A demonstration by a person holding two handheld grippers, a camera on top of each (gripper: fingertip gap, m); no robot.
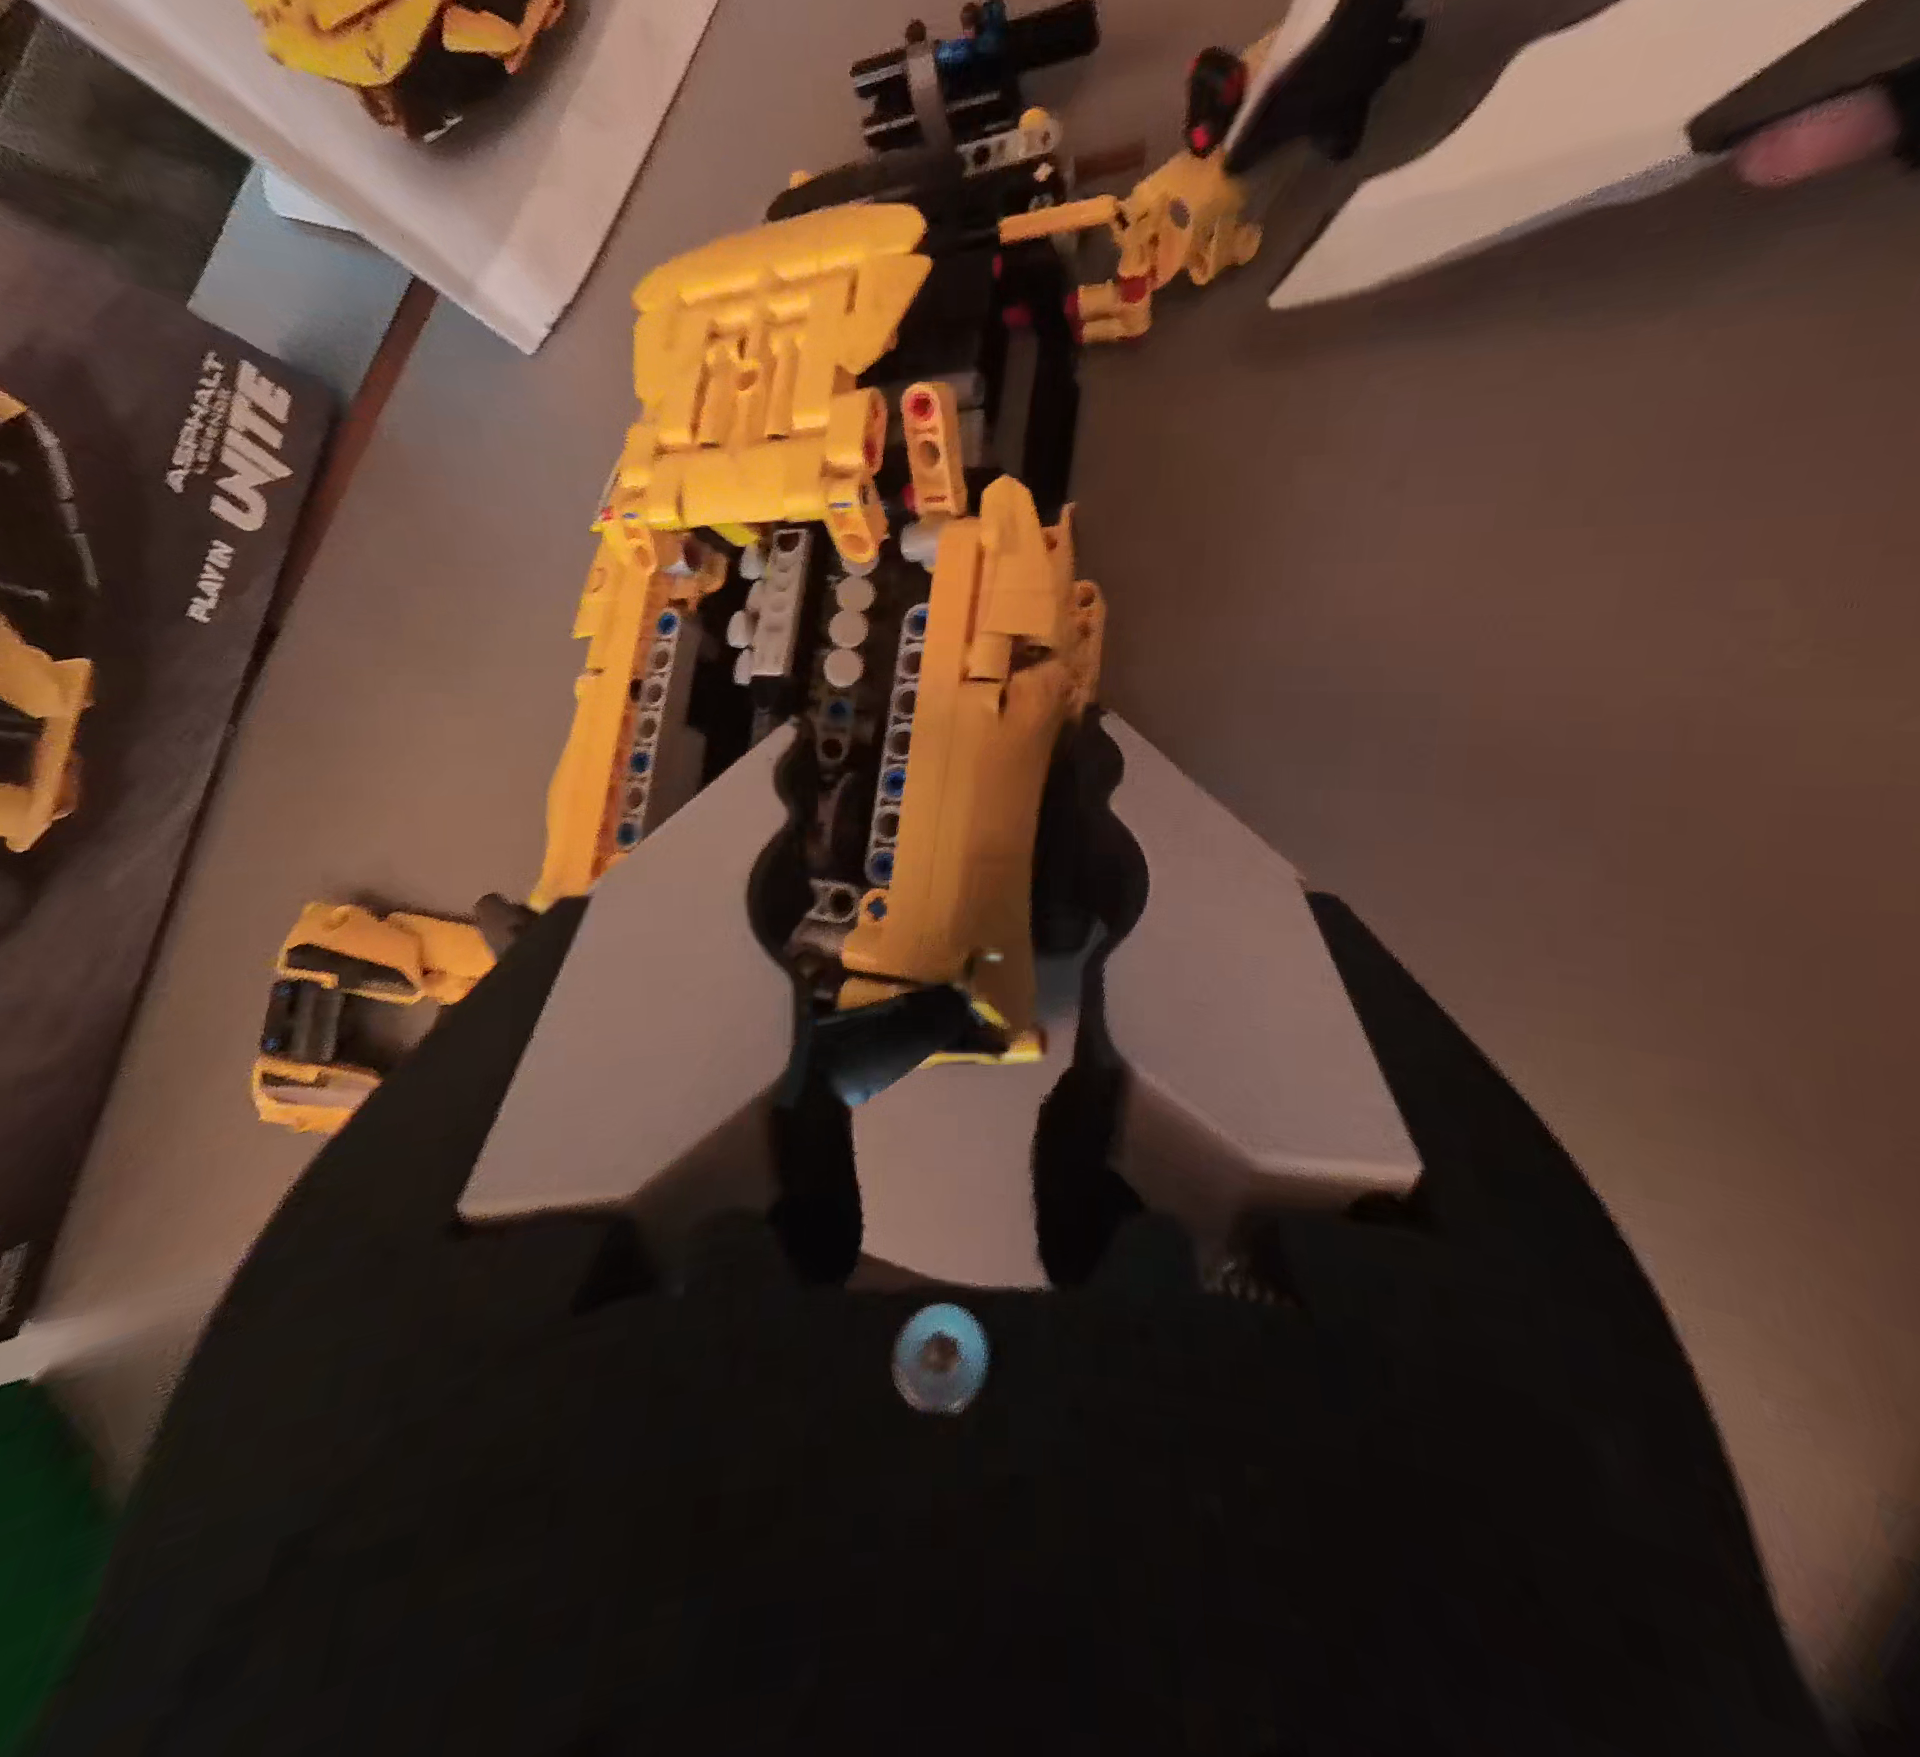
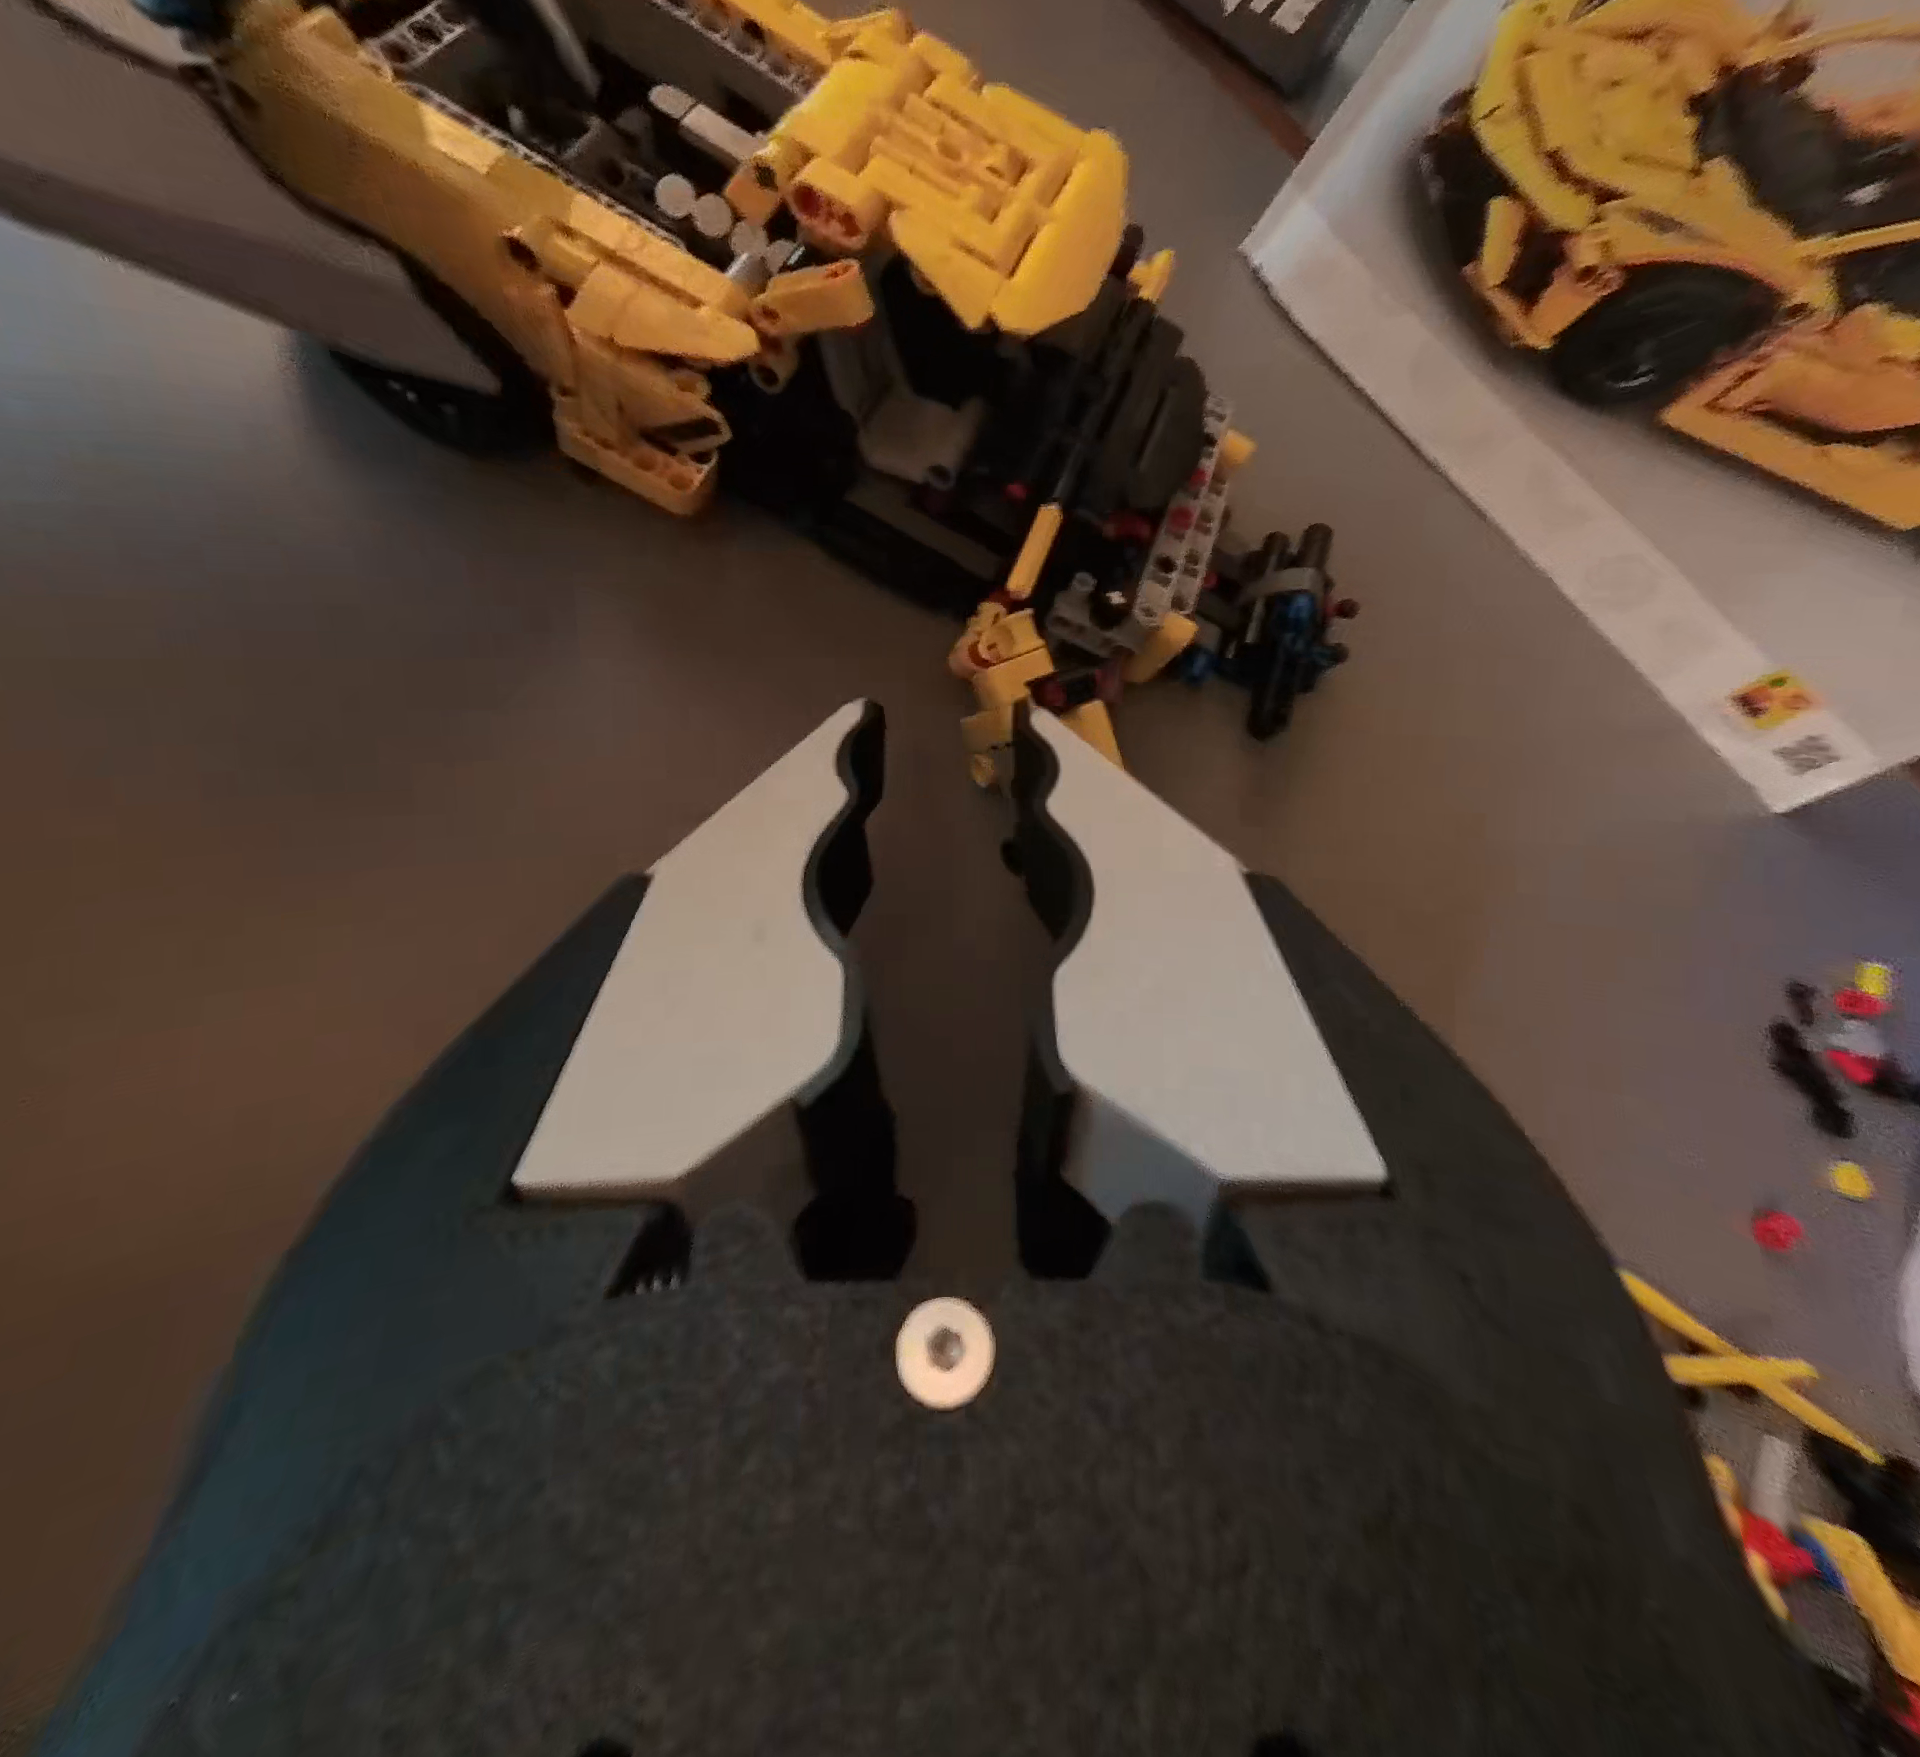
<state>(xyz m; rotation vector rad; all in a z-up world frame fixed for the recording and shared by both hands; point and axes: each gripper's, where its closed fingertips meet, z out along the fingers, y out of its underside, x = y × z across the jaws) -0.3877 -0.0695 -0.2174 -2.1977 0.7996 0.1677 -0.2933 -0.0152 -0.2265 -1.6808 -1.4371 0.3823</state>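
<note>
A partly built yellow and black brick car [image 1: 831, 419] lies on the grey table [image 1: 1455, 668]. My left gripper [image 1: 948, 733] is shut on the car's near end, with its fingers on either side of a yellow side panel [image 1: 966, 772]. The car also shows in the right wrist view [image 2: 644, 253], with a left finger [image 2: 208, 253] beside it. My right gripper [image 2: 954, 718] is open by a narrow gap. Its tips are at a small yellow sub-assembly [image 2: 997, 658] hanging off the car's black chassis end [image 2: 1278, 606]. The right gripper also shows in the left wrist view [image 1: 1330, 76].
A white box or booklet picturing a yellow car [image 2: 1558, 357] lies beyond the model. A dark box [image 1: 156, 616] lies beside it. A loose yellow sub-assembly [image 1: 343, 1001] sits left of my left gripper. Small loose pieces [image 2: 1829, 1063] and yellow parts [image 2: 1766, 1499] lie at the right. It is some 20 centimetres from my left tips to the loose yellow sub-assembly [image 1: 343, 1001].
</note>
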